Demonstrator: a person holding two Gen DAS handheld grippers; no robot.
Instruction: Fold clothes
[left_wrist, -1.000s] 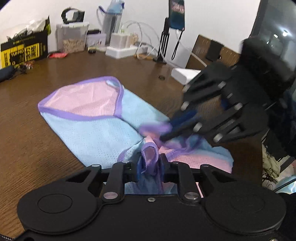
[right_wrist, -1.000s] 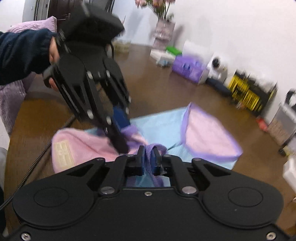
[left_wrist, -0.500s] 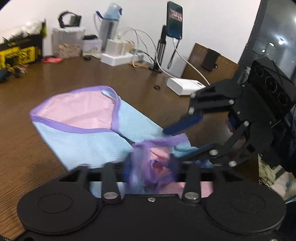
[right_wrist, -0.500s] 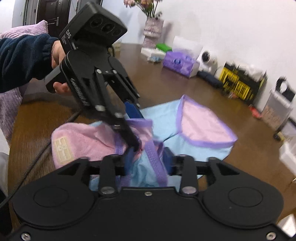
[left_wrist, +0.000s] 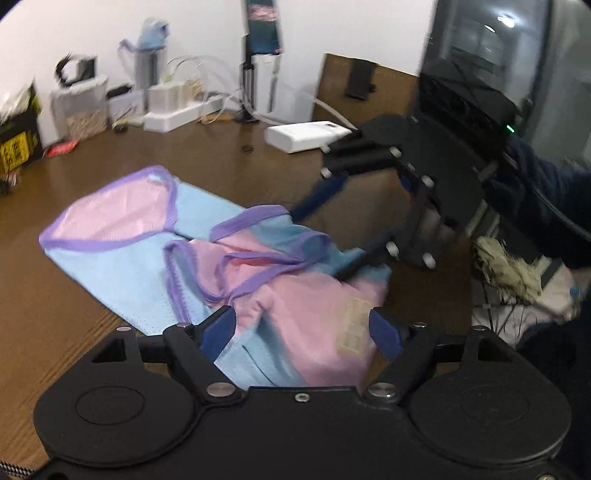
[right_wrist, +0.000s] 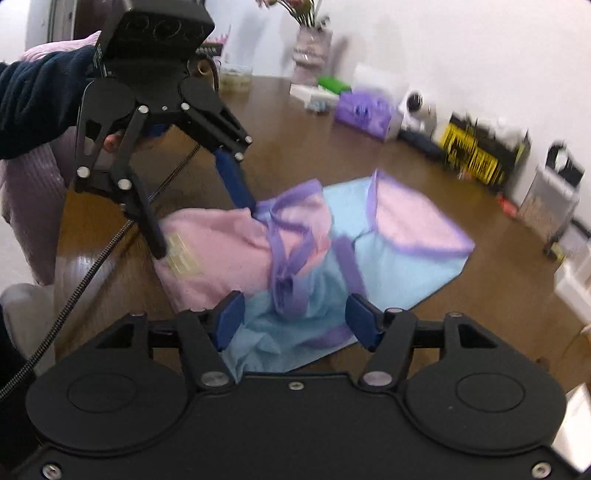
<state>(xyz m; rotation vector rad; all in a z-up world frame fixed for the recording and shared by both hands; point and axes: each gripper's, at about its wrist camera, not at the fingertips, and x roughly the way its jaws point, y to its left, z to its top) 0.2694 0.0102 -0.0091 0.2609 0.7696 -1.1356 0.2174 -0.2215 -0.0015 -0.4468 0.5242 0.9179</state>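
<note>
A pink and light-blue mesh garment (left_wrist: 122, 254) with purple trim lies partly folded on the brown wooden table (left_wrist: 44, 314). Its near end is bunched over the flat part, with a beige label facing up. My left gripper (left_wrist: 301, 330) is open just above that near end and nothing is between its blue pads. In the left wrist view the right gripper (left_wrist: 317, 243) comes in from the right, open, fingertips at the folded edge. In the right wrist view my right gripper (right_wrist: 295, 322) is open over the garment (right_wrist: 406, 258), and the left gripper (right_wrist: 205, 230) is open at the pink end.
A white power box (left_wrist: 306, 138), a phone stand (left_wrist: 262, 37) and containers line the far edge. A vase (right_wrist: 310, 55), a purple tissue box (right_wrist: 365, 114) and a yellow-black box (right_wrist: 476, 155) stand along the wall. A dark sleeve (right_wrist: 37, 103) holds the left gripper.
Both grippers were shut on purple-trimmed fabric a second ago. They have opened, let it drop onto the garment, and drawn back a little.
</note>
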